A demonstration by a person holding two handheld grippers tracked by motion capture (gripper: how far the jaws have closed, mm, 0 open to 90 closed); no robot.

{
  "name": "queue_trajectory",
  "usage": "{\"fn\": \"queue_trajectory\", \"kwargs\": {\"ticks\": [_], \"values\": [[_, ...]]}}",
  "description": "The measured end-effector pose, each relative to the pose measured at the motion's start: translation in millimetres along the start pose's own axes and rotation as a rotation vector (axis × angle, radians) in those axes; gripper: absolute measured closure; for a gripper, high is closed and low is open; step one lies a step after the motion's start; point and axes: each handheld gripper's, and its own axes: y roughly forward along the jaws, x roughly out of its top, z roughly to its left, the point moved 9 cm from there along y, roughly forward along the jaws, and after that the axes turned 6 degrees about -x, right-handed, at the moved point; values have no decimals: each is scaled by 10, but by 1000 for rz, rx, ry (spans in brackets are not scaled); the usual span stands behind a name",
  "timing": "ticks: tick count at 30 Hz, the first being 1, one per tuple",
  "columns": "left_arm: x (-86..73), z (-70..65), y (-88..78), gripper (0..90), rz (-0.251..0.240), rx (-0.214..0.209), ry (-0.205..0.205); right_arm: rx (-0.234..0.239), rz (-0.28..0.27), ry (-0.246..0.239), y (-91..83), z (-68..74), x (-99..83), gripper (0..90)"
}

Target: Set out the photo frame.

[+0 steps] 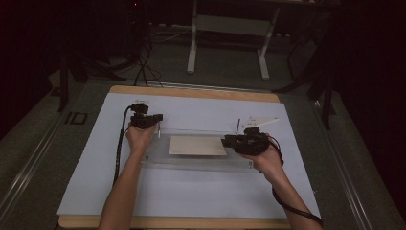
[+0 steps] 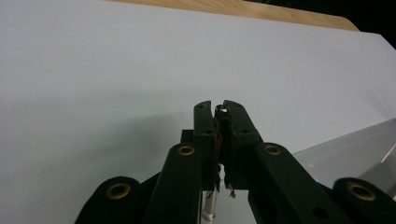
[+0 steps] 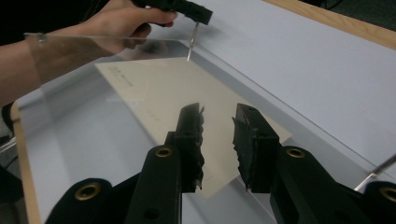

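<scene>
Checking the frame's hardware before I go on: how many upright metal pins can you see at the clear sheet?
2. One pin is clamped in the left gripper at the clear sheet's far-left corner; another pin stands free at its far-right corner. Others may be hidden.

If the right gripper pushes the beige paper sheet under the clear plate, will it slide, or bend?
The paper sheet looks thin and flat, so it is probably light and floppy. It seems to lie under the clear plate, which likely pins it, so a push may not reach it. The right gripper hangs above with open jaws, while the left gripper pinches a thin metal pin.
</scene>
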Motion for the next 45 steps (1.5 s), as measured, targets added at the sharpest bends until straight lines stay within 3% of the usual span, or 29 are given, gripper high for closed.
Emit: {"fn": "queue_trajectory", "kwargs": {"ticks": [14,22,37,45], "values": [[0,3,4,852,-1,-4,-2,70,-2,-65,-65,432,-117,768],[0,4,7,851,-1,-6,-4,99,-3,-100,-102,630,-185,898],[0,4,11,850,-2,-6,-6,136,1,-118,-129,844,-356,900],[1,5,15,849,-1,-12,-12,106,17,-95,-17,825,-489,900]]}}
